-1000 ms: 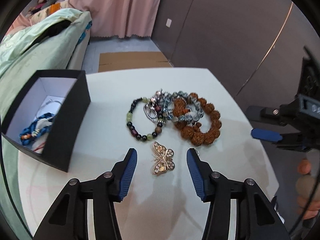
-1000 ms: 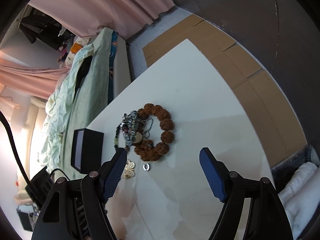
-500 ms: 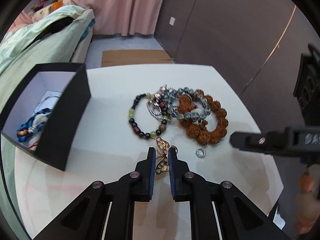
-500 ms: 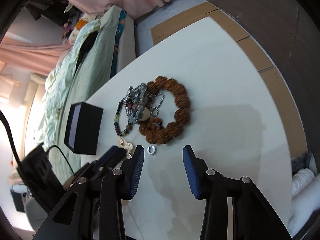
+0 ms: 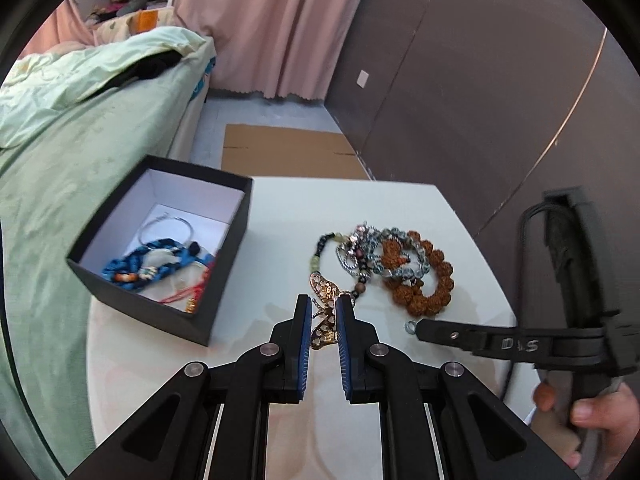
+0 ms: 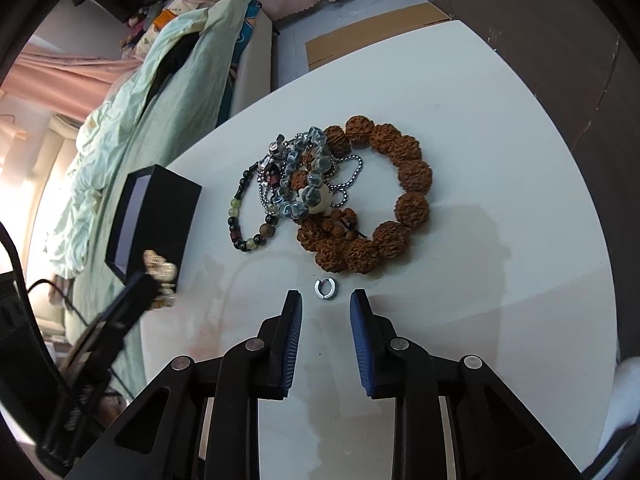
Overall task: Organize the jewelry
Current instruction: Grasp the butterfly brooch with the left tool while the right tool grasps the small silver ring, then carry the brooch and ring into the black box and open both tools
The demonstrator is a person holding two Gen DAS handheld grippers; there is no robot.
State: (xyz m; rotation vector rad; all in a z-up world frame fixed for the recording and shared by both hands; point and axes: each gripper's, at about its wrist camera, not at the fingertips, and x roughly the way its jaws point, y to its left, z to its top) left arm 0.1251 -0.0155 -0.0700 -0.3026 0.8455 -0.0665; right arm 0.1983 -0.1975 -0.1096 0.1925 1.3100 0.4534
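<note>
One butterfly brooch (image 5: 325, 312) is clamped between the blue pads of the left gripper (image 5: 324, 316), lifted above the white table (image 5: 280, 216) near the black box (image 5: 224, 280). Next it probably must go over the box and be released. Right gripper (image 6: 326, 312) is half open, holding nothing, just before the silver ring (image 6: 325, 289), seemingly its next pick
</note>
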